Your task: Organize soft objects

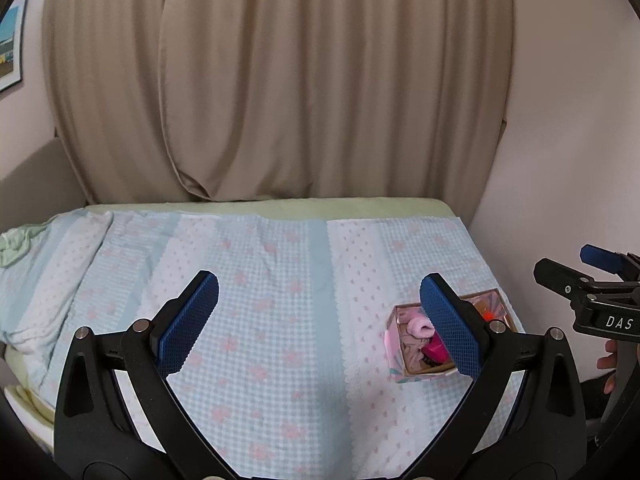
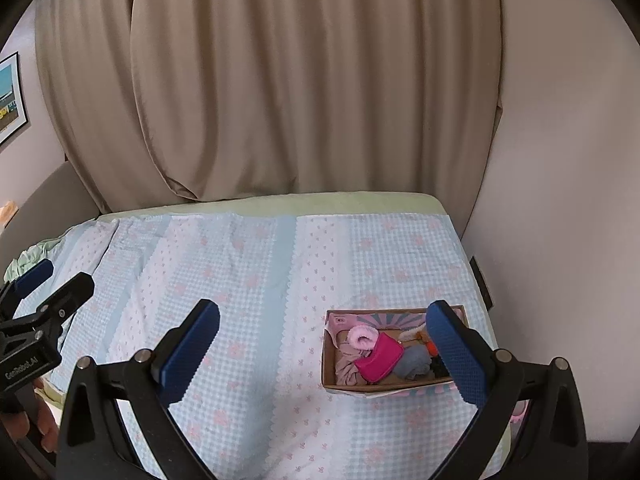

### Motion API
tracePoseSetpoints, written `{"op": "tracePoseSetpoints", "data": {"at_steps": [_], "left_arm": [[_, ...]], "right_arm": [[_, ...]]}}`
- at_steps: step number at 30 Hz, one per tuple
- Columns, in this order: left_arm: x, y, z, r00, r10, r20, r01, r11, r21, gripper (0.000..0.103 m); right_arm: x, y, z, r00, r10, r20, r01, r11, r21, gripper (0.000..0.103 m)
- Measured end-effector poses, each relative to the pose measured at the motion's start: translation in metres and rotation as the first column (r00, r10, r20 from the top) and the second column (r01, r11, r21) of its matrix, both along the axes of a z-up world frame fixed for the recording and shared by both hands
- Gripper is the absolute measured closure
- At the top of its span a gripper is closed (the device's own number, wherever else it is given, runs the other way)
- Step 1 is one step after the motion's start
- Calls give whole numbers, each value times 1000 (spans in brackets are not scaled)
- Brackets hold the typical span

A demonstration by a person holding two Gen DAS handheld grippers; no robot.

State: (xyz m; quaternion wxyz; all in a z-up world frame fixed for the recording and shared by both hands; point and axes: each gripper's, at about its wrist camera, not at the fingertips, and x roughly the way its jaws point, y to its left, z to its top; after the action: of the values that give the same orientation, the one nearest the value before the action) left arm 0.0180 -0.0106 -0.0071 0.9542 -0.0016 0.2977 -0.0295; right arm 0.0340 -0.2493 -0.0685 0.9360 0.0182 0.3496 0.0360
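**A:** ok so what are the jaws doing? Both look spread wide to me. The left gripper [image 1: 320,320] is holding nothing, just hanging over the blue checked bedspread [image 1: 260,280], and the right gripper [image 2: 324,344] is the same, pads wide apart and empty.

**B:** yep, neither is touching anything. The cardboard box [image 2: 384,390] sits on the bedspread near the right edge of the bed, partly behind the right gripper's right finger [image 2: 456,352]. Its long axis runs left-right in the right wrist view.

**A:** and the stuff inside?

**B:** a magenta pouch [image 2: 380,358] lying at a slant, a pink fluffy scrunchie [image 2: 362,338] just beside it, a grey cloth [image 2: 414,360], and something orange, too small to tell what.

**A:** any text?

**B:** "DAS" on the right gripper in the left wrist view, "GenRobot.AI" on the left gripper in the right one.
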Motion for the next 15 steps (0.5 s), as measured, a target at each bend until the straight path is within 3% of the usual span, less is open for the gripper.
{"op": "tracePoseSetpoints", "data": {"at_steps": [15], "left_arm": [[-22,-2,12,999,-8,40,8,1000,13,2]], "right_arm": [[-20,8,14,998,-28,53,29,999,-23,0]]}}
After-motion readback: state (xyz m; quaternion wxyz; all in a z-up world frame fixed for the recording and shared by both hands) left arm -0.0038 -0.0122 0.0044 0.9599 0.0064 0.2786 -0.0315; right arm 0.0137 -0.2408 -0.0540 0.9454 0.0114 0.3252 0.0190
